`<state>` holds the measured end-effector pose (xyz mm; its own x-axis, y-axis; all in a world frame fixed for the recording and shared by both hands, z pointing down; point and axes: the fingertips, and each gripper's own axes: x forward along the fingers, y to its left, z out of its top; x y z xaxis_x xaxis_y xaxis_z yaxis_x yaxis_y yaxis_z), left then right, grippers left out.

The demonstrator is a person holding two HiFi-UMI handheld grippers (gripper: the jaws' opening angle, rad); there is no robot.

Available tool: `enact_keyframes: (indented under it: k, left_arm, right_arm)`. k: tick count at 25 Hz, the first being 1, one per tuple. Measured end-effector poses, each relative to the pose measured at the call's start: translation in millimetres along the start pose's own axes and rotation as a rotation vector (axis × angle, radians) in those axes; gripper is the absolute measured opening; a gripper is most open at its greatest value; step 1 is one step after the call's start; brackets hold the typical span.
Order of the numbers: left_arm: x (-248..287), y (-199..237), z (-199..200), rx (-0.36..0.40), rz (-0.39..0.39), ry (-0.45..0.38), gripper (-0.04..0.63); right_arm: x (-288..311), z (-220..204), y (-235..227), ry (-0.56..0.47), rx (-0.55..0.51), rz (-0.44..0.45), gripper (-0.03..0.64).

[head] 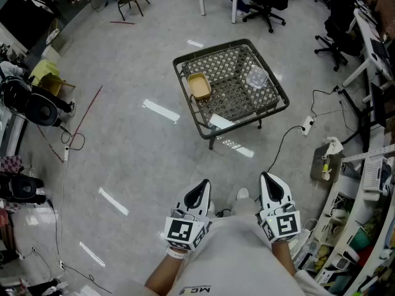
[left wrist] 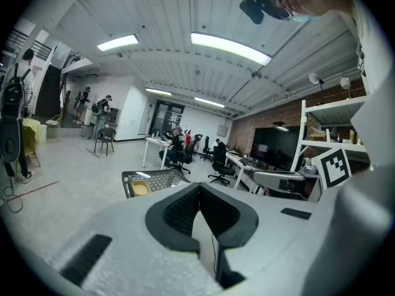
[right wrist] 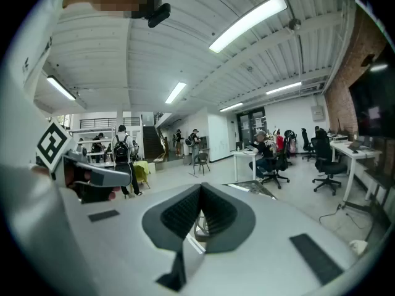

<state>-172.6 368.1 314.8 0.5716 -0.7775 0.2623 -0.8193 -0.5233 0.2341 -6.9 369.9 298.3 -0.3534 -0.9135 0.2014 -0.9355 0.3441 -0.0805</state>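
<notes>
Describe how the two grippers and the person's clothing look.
The left gripper and right gripper match: white moulded shells tapering to a point, with black ribbed pads lining the jaws. Behind each sits a cube with black-and-white square markers: left cube, right cube. No cables show on either. The person wears a white top with dark print.
</notes>
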Motion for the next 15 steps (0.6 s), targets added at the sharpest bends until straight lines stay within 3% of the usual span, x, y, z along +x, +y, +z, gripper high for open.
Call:
enact_keyframes:
  k: [6, 15]
  left_arm:
    - [-22, -18, 29, 0.017, -0.037, -0.039, 0.026]
    - [2, -46, 28, 0.018, -0.009, -0.038, 0.026]
  right_arm:
    - [-23, -3, 22, 0.018, 0.064, -0.027, 0.017]
    - [-24, 4, -6, -0.020, 0.055, 0.012, 0.017]
